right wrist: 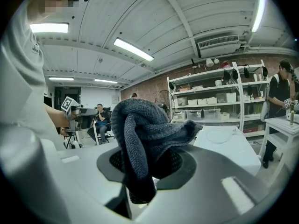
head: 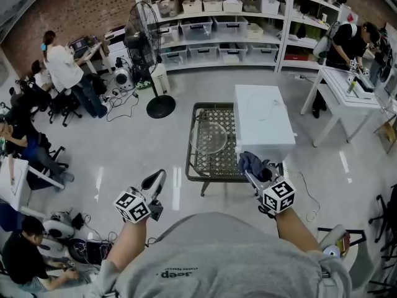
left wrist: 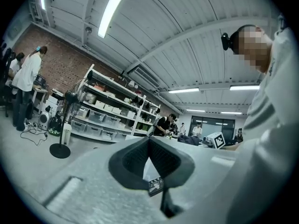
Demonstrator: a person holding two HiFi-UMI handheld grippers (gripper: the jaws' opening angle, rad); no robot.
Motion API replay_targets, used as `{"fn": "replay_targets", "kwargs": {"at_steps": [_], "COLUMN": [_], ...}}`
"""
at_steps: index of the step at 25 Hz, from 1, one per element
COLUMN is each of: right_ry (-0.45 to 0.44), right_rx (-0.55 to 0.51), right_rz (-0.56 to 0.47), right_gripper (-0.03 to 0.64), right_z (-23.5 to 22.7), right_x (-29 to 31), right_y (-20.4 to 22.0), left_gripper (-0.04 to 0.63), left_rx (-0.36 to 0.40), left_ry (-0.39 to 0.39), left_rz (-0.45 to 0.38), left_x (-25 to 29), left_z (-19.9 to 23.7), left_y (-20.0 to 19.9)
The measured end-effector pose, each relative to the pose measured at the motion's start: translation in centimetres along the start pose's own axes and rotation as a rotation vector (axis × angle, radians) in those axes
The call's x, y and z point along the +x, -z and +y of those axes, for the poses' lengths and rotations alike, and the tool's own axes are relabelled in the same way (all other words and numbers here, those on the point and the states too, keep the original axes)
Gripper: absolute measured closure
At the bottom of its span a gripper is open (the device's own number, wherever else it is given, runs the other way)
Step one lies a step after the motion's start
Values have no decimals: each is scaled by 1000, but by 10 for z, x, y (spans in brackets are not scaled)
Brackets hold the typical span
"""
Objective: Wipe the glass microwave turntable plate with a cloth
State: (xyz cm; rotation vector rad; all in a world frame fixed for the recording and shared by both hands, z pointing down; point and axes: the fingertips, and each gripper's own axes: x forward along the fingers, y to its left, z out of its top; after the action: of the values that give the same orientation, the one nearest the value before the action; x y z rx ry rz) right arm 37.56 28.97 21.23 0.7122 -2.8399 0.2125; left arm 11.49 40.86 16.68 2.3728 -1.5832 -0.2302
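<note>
Head view: from above the person's chest, steeply down on the wire-top table (head: 197,166) and white microwave (head: 263,123), shelving (head: 217,23) along the top edge. Left gripper view: tight behind the left gripper (left wrist: 149,141), tilted up toward the ceiling (left wrist: 187,55) and that shelving. Right gripper view: equally tight behind the right gripper (right wrist: 142,164), its cloth (right wrist: 140,129) filling the foreground, facing the shelving across the microwave's top. All three share the shelving and standing fan (head: 141,30); each gripper view catches the other gripper.

Plate (head: 211,136) on table (head: 193,166), box (head: 263,120) to right
</note>
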Motion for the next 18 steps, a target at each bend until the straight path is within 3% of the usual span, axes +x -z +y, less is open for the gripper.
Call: {"fn": "replay_targets", "kwargs": {"at_steps": [6,11,14,18], "right_ry": [-15,18,65,178], "right_rx": [1,15,30,38], "right_rz": [-18,-6,-1,-8], "right_gripper": [497,497,497,497], "right_z": [-17,-20,-21,-27], "right_x": [18,59,95,155], "right_y": [-3,-4,-10,-23], "left_gripper": [597,597,597,597], "left_rx": [7,-14,-46,-62], "left_ry": [-15,16,72,203], "left_rz": [10,16,13,36], "left_x": [16,30,48,85], "left_z": [9,61,110,185], "left_y": [1,0,-5,-11]}}
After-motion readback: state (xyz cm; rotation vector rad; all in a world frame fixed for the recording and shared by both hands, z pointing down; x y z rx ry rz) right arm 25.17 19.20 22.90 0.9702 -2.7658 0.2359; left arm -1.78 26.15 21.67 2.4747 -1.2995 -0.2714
